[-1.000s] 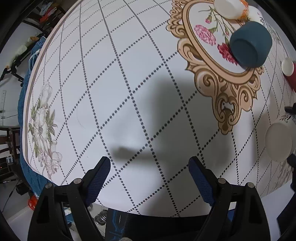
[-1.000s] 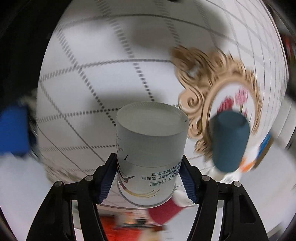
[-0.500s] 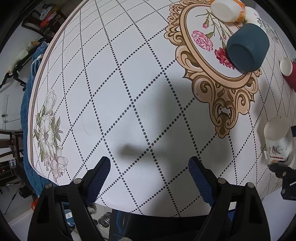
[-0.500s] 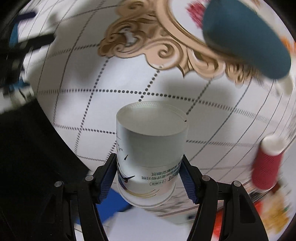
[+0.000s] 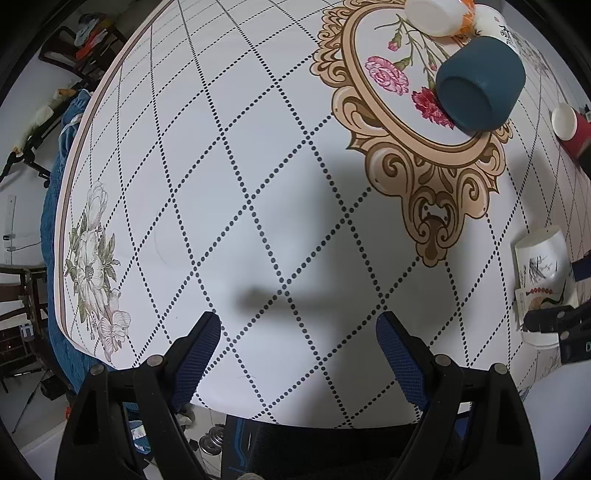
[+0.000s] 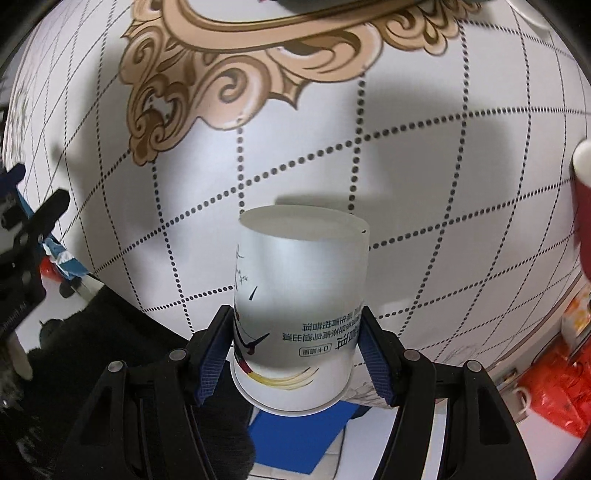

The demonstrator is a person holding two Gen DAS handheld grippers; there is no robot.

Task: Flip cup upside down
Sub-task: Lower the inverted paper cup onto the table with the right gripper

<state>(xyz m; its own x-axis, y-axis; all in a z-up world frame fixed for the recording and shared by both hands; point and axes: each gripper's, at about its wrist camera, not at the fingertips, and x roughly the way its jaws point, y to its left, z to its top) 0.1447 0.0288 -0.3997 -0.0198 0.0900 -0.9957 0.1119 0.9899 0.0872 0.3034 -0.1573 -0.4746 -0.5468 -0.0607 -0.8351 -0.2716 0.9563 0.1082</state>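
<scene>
My right gripper (image 6: 298, 334) is shut on a white paper cup (image 6: 299, 295) with printed birds and text. The cup is upside down, base up and rim toward me, held near the table's front edge; I cannot tell if the rim touches the table. In the left wrist view the same cup (image 5: 541, 273) shows at the far right with the right gripper's black fingers (image 5: 554, 319) around it. My left gripper (image 5: 297, 343) is open and empty, over the white tablecloth (image 5: 221, 184) near its front edge.
A dark teal cup (image 5: 480, 88) stands upside down on the floral medallion. A red cup (image 5: 572, 129) with a white base is at the right, also in the right wrist view (image 6: 581, 206). White and orange cups (image 5: 439, 14) lie at the back. The table edge is close below both grippers.
My right gripper has swung round with the cup and brought it down toward the table near the front edge. The left gripper has stayed open and hardly moved.
</scene>
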